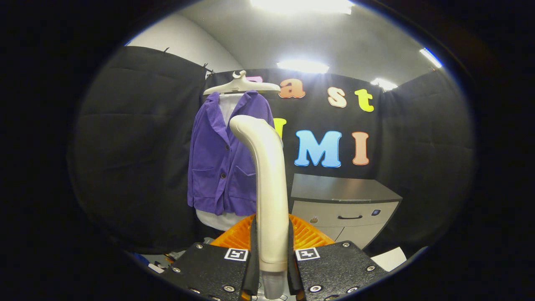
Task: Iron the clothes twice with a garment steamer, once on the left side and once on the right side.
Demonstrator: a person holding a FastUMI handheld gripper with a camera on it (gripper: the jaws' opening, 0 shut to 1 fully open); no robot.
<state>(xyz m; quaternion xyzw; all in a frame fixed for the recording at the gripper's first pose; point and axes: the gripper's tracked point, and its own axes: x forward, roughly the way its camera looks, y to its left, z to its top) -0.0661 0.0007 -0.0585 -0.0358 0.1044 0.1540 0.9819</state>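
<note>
A cream-white garment steamer (269, 184) stands upright between my fingers, its handle pressed from both sides and its curved head bending left toward the clothes. My gripper (271, 251) is shut on that handle. Beyond the fingers a purple jacket (223, 161) hangs over a white shirt (229, 108) on a white hanger (241, 85) against the booth's black wall. The steamer head sits in front of the jacket's right half and hides part of it. I cannot tell whether the head touches the cloth.
A grey-topped cabinet (342, 205) with a drawer stands to the right of the jacket. An orange ribbed object (307, 234) lies just behind my fingers. Small clutter (161, 263) and a white sheet (388, 258) lie low on either side.
</note>
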